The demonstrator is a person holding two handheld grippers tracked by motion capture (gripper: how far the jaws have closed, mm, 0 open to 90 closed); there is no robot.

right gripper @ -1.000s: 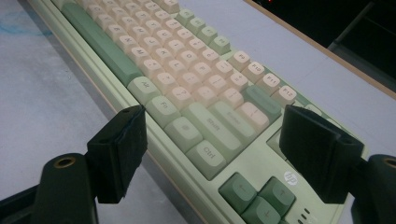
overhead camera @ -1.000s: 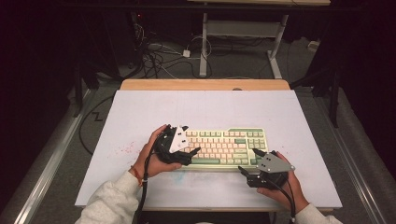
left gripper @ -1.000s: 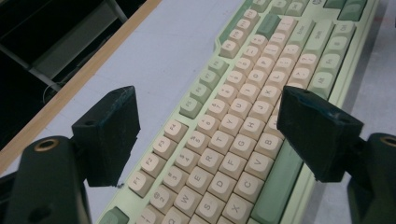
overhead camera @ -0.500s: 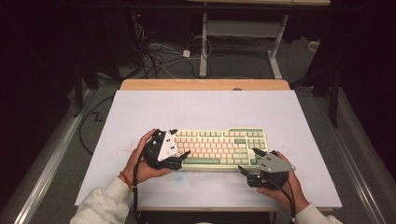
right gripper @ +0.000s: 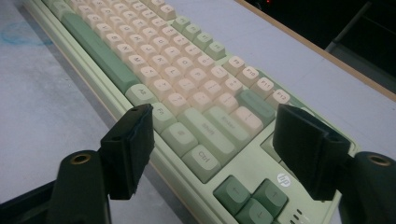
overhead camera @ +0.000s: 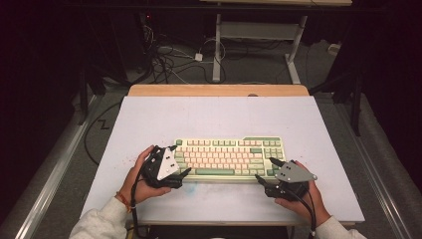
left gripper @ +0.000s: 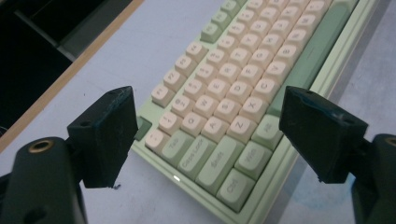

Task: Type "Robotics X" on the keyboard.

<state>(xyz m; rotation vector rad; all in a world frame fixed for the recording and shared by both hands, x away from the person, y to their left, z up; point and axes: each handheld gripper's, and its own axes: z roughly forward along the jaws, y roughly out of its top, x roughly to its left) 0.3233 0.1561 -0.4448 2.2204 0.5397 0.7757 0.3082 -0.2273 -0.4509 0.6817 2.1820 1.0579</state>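
Left gripper [overhead camera: 180, 160] and right gripper [overhead camera: 263, 169], jaws spread wide apart, are flanking opposite ends of the keyboard [overhead camera: 226, 158] lying on the table [overhead camera: 209, 114].

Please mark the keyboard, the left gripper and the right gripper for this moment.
keyboard [overhead camera: 226, 157], high view, on the cream keys at its middle.
left gripper [left gripper: 205, 135], left gripper view, midway between its two open black fingertips.
right gripper [right gripper: 212, 140], right gripper view, midway between its two open black fingertips.
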